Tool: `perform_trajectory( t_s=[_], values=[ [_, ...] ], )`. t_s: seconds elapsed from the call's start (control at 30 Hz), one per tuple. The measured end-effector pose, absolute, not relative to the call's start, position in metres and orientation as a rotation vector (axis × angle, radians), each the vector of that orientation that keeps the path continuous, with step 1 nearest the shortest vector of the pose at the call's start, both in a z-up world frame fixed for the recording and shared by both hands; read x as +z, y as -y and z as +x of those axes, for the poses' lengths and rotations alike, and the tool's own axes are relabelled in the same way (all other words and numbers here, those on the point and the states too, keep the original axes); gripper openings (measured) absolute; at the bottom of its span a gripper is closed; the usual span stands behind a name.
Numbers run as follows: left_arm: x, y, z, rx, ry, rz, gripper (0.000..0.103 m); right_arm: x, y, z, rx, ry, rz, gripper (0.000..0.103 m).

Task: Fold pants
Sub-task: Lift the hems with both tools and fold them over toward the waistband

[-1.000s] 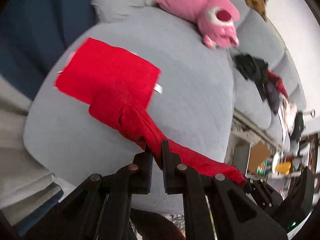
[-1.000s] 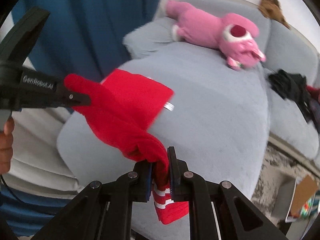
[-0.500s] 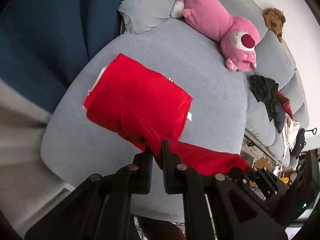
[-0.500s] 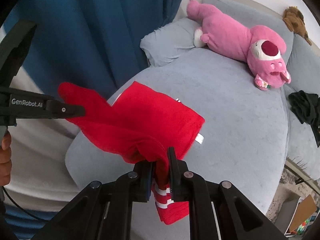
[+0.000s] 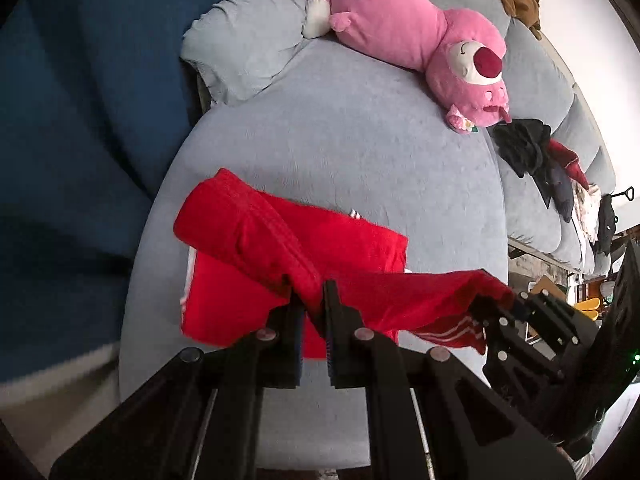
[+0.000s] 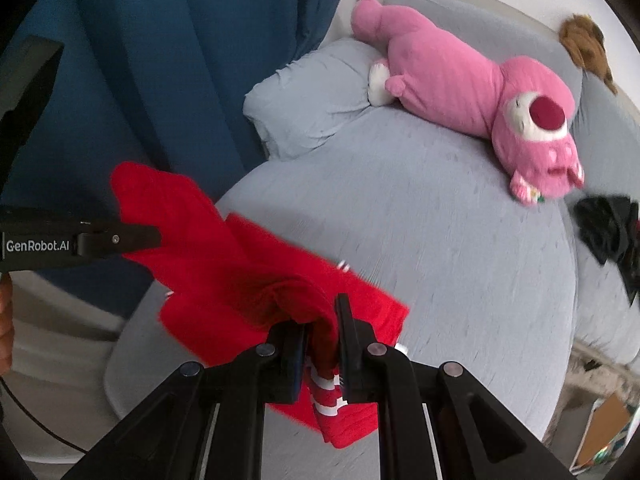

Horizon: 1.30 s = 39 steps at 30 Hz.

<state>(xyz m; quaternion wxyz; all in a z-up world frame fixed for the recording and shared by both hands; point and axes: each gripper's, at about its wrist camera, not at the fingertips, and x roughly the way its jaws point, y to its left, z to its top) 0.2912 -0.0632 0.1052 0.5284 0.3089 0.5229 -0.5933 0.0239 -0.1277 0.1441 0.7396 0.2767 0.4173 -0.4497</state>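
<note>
My left gripper (image 5: 312,304) is clenched on a bunched fold of the red pants (image 5: 280,248), the cloth pinched between its black fingers (image 5: 340,320) and lifted off the cushion. My right gripper (image 6: 320,332) is likewise clamped on the same garment, gripping it near a white-striped hem that hangs down below its fingers (image 6: 352,336). Between the two grips the fabric runs as a raised ridge, and the rest of the pants lies doubled flat beneath it, near the front left corner of the grey sofa seat (image 5: 360,140). In the right wrist view the left gripper (image 6: 156,236) enters from the left edge with red cloth draped around its tip. Toward the back of the seat a pink plush toy (image 6: 472,96) lies along the backrest, its feet against a grey pillow (image 6: 316,96). A heap of dark clothes (image 5: 532,152) sits on the next cushion to the right, well apart from the pants. A blue curtain (image 6: 180,60) hangs beyond the sofa's left end.
</note>
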Motion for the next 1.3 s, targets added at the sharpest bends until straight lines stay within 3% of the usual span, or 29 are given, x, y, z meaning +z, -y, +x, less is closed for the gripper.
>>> perform_trajectory(
  t_s=[0.27,0.43,0.83,1.3],
  values=[
    [0.091,0.103,0.307,-1.427,-1.308,0.647,0.007,0.141,0.171,0.044,-1.02,-0.962,0.461,0.012],
    [0.067,0.114,0.309,-1.413,-1.273,0.651,0.007,0.11,0.174,0.057,-0.993,-1.02,0.367,0.012],
    [-0.024,0.068,0.315,-1.283,-1.409,0.761,0.007,0.025,0.102,0.072,-0.874,-1.199,0.26,0.012],
    [-0.065,0.049,0.315,-1.212,-1.453,0.819,0.007,-0.018,0.055,0.078,-0.795,-1.308,0.158,0.012]
  ],
)
